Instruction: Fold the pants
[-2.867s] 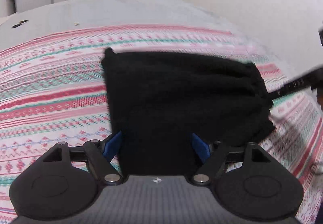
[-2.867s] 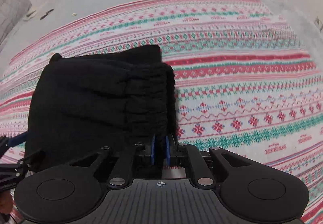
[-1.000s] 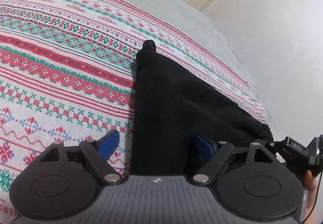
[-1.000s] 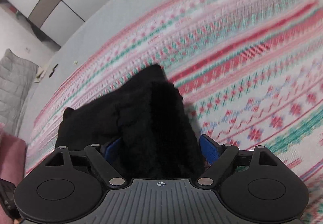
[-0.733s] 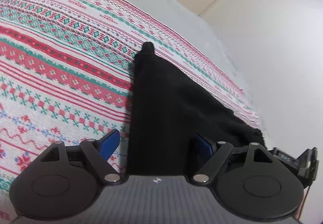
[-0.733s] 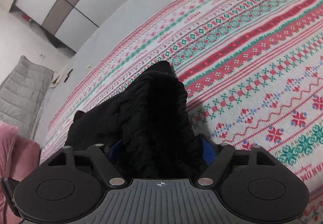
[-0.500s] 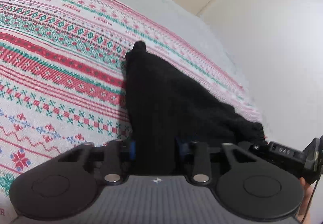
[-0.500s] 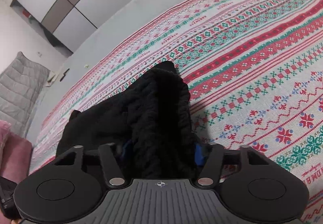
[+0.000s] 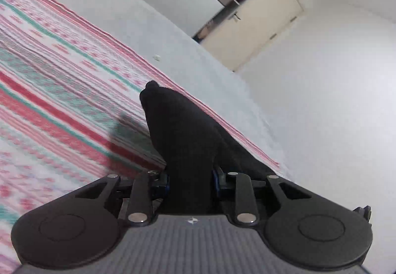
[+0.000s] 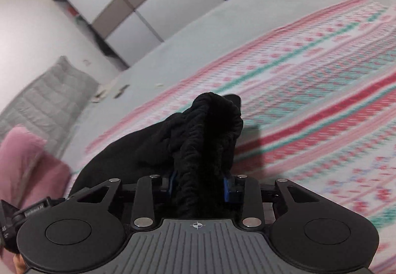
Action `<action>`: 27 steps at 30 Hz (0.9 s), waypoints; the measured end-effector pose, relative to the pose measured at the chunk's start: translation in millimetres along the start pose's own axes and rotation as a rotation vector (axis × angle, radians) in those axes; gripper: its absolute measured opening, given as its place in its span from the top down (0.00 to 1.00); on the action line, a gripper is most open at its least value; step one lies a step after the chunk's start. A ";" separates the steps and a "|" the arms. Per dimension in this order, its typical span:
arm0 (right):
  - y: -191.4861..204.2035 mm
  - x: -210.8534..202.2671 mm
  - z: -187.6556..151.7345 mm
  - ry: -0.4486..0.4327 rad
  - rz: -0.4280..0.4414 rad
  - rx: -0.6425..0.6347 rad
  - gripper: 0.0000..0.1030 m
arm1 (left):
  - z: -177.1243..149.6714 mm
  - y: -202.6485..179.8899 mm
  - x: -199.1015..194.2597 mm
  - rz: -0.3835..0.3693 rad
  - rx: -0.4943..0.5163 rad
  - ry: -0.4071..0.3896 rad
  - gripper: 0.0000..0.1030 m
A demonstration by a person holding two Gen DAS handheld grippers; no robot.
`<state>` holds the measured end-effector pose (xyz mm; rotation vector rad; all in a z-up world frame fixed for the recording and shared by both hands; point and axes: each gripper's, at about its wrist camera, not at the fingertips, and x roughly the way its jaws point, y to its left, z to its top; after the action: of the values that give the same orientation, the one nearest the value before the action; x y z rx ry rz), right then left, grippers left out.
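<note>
Both grippers clamped on the folded black pants, lifting them off the bed

The left gripper point(image 9: 190, 181) is closing on a plain fold of the pants point(image 9: 183, 140); the right gripper point(image 10: 199, 183) is closing on the bunched ribbed waistband, bundle raised above the striped blanket point(image 10: 321, 110). Next, I judge, carry both ends level and set down together. No legible writing

A patterned red-and-green blanket point(image 9: 61, 91) lies on the grey bed point(image 9: 173, 34).
</note>
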<state>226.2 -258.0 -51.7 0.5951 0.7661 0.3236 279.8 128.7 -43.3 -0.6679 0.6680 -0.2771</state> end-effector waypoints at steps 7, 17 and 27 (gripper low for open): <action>25.5 67.6 -20.7 0.159 -0.039 0.001 0.61 | -6.9 41.3 25.9 0.264 0.011 0.204 0.47; 8.4 73.0 -18.7 0.222 -0.028 0.076 0.43 | -5.1 32.3 31.1 0.277 0.116 0.214 0.47; 35.8 48.6 -17.9 0.224 -0.139 -0.030 0.38 | -18.4 -7.0 31.5 0.486 0.404 0.178 0.28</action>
<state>244.2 -199.5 -66.7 0.4788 1.0111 0.2756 291.5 100.7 -64.7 -0.0836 0.8907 -0.0149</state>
